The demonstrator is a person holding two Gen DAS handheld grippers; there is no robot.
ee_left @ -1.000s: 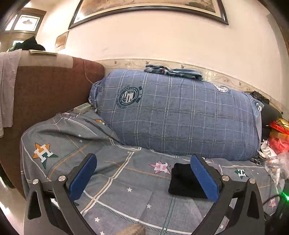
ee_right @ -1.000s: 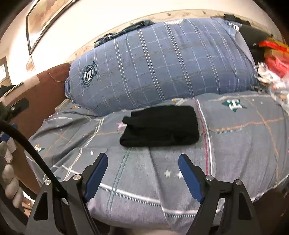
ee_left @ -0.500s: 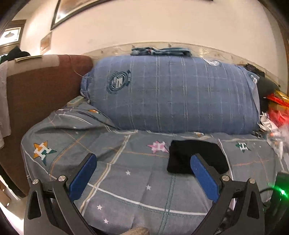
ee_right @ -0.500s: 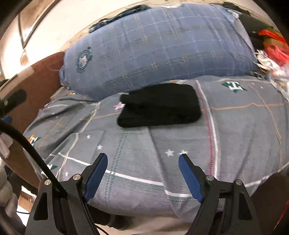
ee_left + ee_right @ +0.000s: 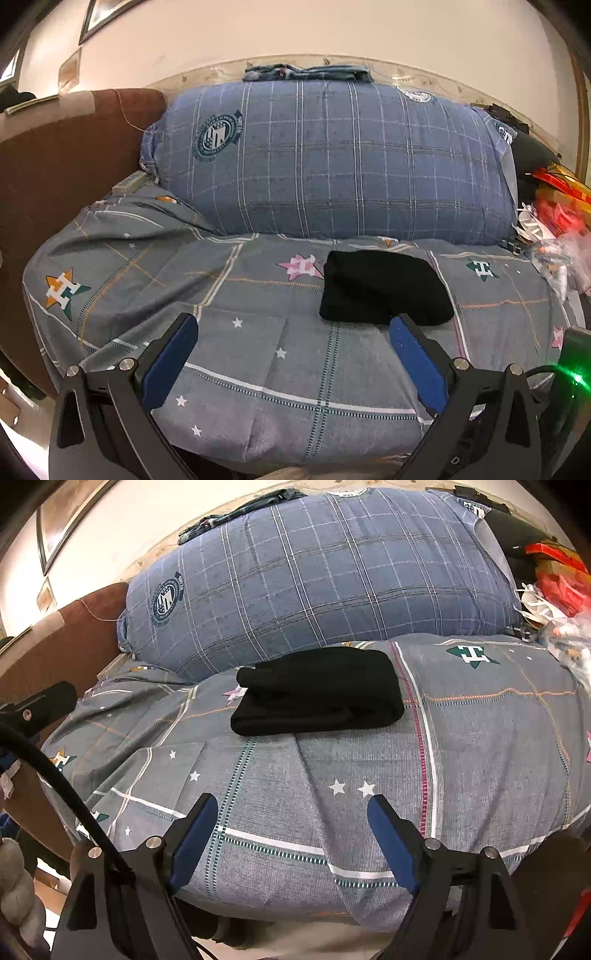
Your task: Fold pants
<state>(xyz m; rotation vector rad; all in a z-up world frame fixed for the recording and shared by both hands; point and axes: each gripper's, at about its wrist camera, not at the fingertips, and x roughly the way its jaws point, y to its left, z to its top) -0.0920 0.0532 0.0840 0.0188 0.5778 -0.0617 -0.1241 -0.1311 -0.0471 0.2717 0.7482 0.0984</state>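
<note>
A bed (image 5: 258, 369) is covered by a grey sheet printed with stars. A large blue plaid bundle (image 5: 332, 166) is laid along the wall, with folded denim (image 5: 306, 72) on top. Red packaging (image 5: 557, 206) is piled at the right.

The sheet (image 5: 258, 354) bears star emblems with a block letter H — an orange and green one at its left edge, a green one at the right, a pink one by the middle. The round crests on the pillow (image 5: 332, 162) carry lettering too small to read.
</note>
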